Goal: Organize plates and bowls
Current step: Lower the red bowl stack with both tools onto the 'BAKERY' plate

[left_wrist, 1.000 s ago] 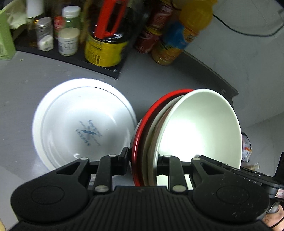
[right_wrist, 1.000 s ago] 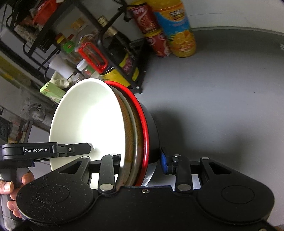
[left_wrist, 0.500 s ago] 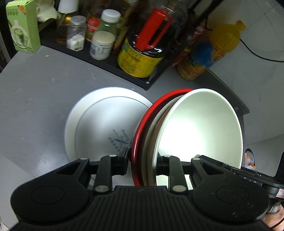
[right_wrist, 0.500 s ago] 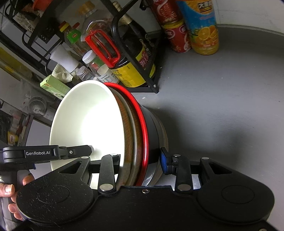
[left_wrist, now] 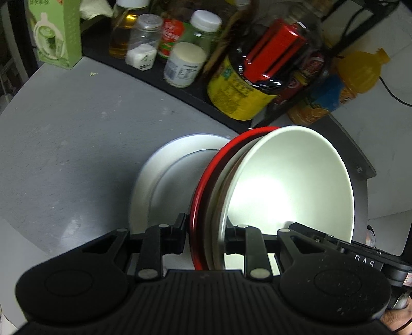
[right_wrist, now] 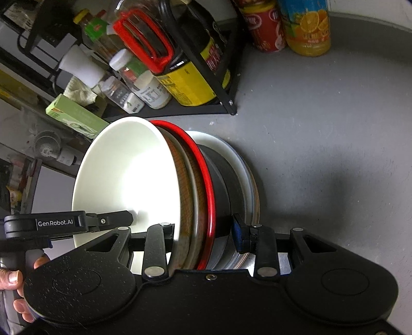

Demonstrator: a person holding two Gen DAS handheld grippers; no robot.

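Note:
A nested stack of bowls [left_wrist: 288,185], white innermost, brownish ones between, red-rimmed black outermost, is held between both grippers. My left gripper [left_wrist: 206,239] is shut on the stack's rims at one side. My right gripper [right_wrist: 203,232] grips the opposite side [right_wrist: 123,180], one finger inside the white bowl, the other outside. A white plate [left_wrist: 164,175] lies on the grey table under the stack; in the right wrist view the plate [right_wrist: 242,165] sits right against the stack's black base, contact unclear.
A black rack [left_wrist: 144,74] at the back holds jars, bottles and a large yellow-labelled jug with a red handle [left_wrist: 242,90]. A green box [left_wrist: 54,33] stands left. Red cans [right_wrist: 262,23] and an orange juice bottle [right_wrist: 306,28] stand right. The grey table's edge [left_wrist: 360,167] lies right.
The bowl stack has moved over the white plate, which now lies mostly hidden beneath it. Both grippers kept their hold and came closer to the rack.

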